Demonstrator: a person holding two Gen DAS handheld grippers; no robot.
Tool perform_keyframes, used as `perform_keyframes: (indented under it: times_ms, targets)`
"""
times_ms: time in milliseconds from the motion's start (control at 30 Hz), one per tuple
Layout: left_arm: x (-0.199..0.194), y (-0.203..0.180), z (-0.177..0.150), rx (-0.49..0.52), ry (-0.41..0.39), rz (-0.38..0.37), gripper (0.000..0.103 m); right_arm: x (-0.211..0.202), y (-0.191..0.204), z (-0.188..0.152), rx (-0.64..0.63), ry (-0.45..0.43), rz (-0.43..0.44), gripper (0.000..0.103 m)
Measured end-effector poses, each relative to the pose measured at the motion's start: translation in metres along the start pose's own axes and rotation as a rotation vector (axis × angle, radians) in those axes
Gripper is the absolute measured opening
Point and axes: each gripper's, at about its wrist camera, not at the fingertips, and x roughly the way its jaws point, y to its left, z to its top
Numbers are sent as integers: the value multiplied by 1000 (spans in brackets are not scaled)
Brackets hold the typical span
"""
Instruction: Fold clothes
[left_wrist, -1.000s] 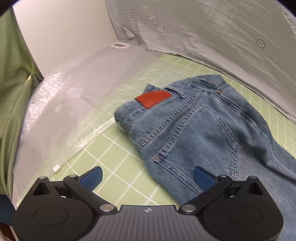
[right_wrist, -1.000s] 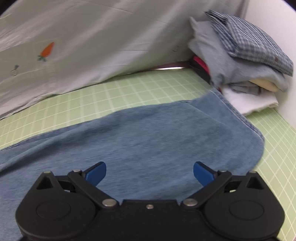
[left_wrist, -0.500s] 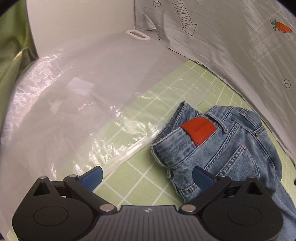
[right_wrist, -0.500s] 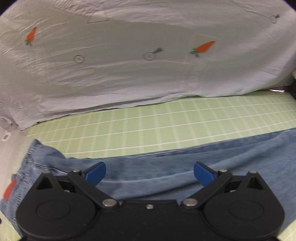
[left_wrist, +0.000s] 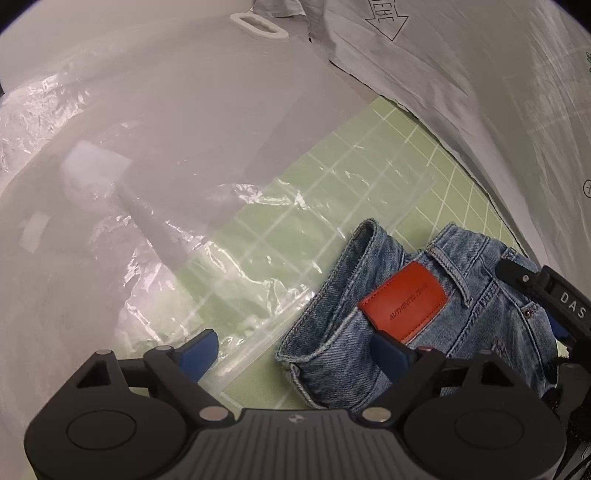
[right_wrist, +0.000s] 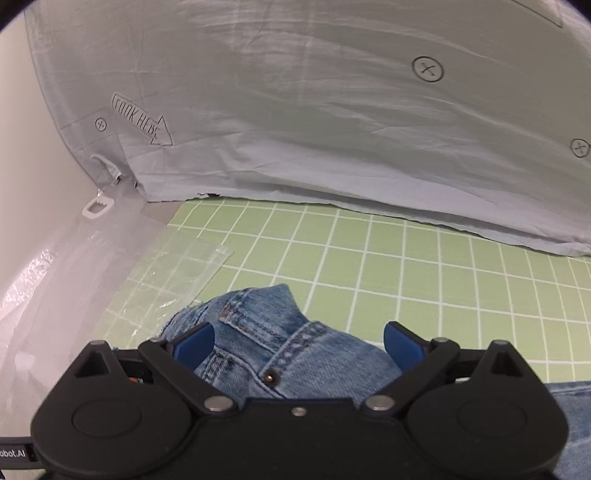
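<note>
You are holding the left gripper (left_wrist: 295, 349) with its blue fingers spread wide and nothing between them; its right finger is hovering over the waistband corner of the jeans (left_wrist: 417, 321), just beside the red patch (left_wrist: 404, 303), while its left finger is sitting over the plastic bag (left_wrist: 155, 206). Your right gripper (right_wrist: 298, 341) is also standing wide apart, straddling the bunched waistband of the jeans (right_wrist: 277, 350), though whether its fingers are touching denim is hard to tell from this angle. The jeans are lying rumpled on the green grid mat (right_wrist: 406, 266), waistband end near the bag's edge, with the grey cloth (right_wrist: 332, 110) hanging behind.

The risk sits mainly on your left side. If you close there now, you are likely catching the bag's slippery edge along with the denim, or only one layer of the waistband, so the fold would be dragging plastic or sagging open. On the right, the thick bunched seam may be slipping out if you are pinching too shallowly.
</note>
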Motion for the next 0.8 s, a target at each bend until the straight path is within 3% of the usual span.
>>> perform_keyframes:
  times_ms: [33,100,167,267,367,433,500,700,800]
  targets:
    - [0,0,0,2,0,0,89,4,1,1,-5,11,13,95]
    - [0,0,1,1,-1,1,89,9,2,2,-12,34,47,76]
    - [-1,0,0,3,-4,4,89,11,2,1,-15,40,82,49]
    - [-3,-1,-1,3,-9,-14,79,9,0,-3,-27,39,129,33]
    - [-6,0,-3,-5,-15,-62,52,1,-13,-4,23,34,203,28]
    - [-10,0,-5,-11,-29,-97,28,-5,-29,-3,101,27,284,27]
    - [-17,-3,-7,11,-53,-123,14,-11,-41,-4,159,21,362,26]
    - [-56,7,-19,21,-95,-193,10,-26,-71,-7,290,14,603,26]
    - [-77,21,-29,13,-109,-210,10,-29,-73,-7,272,26,709,26]
